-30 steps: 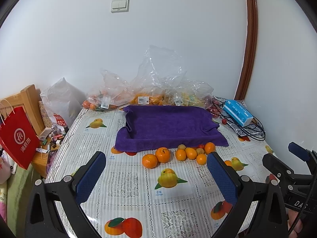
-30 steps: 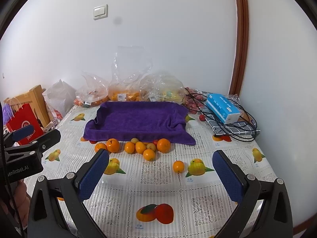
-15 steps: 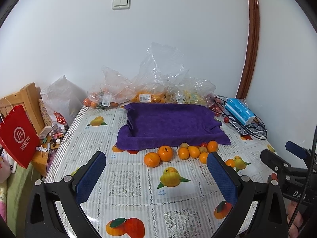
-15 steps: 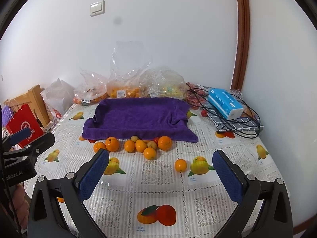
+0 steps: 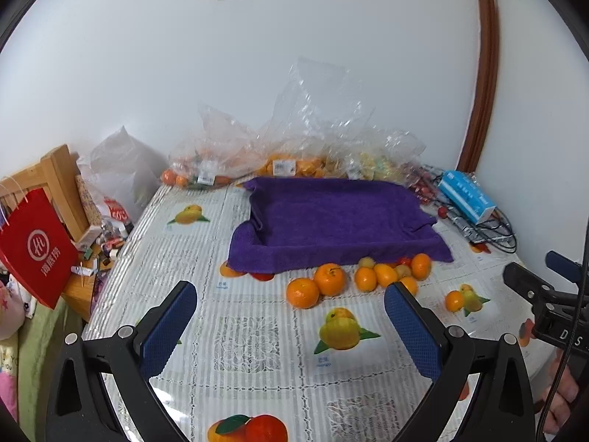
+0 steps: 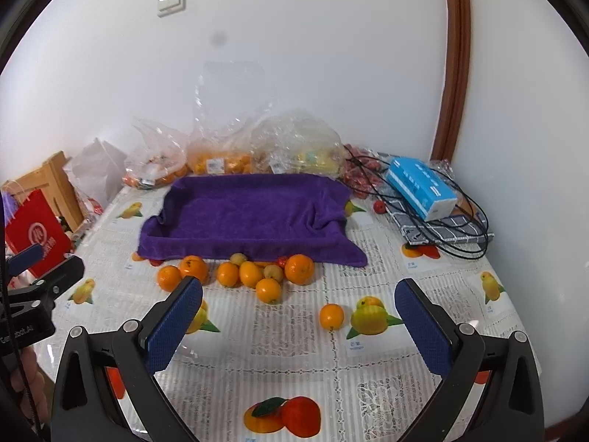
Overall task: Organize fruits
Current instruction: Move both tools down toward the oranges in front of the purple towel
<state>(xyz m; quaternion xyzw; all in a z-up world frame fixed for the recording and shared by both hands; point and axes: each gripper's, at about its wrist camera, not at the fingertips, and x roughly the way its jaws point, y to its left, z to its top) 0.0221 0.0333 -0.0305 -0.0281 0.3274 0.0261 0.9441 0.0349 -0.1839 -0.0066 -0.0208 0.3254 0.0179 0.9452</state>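
Note:
Several oranges (image 6: 250, 274) and smaller yellow fruits lie in a loose row in front of a purple towel (image 6: 250, 213) draped over a shallow tray. One small orange (image 6: 331, 316) sits apart, nearer the front. In the left wrist view the same row of oranges (image 5: 331, 279) lies before the purple towel (image 5: 338, 217), and the lone orange (image 5: 454, 300) is at the right. My left gripper (image 5: 291, 311) is open above the tablecloth with nothing between its fingers. My right gripper (image 6: 299, 307) is also open and empty, short of the fruit.
Clear plastic bags of fruit (image 6: 235, 147) stand against the back wall. A blue tissue box (image 6: 423, 188), black cables and a striped cloth occupy the right rear. A red paper bag (image 5: 35, 246) and wooden chair stand off the table's left edge. The tablecloth (image 6: 294, 361) carries fruit prints.
Both grippers have moved forward and tilted down a little, so the fruit and towel appear closer and lower in the views. Both stay open; no fruit has moved.

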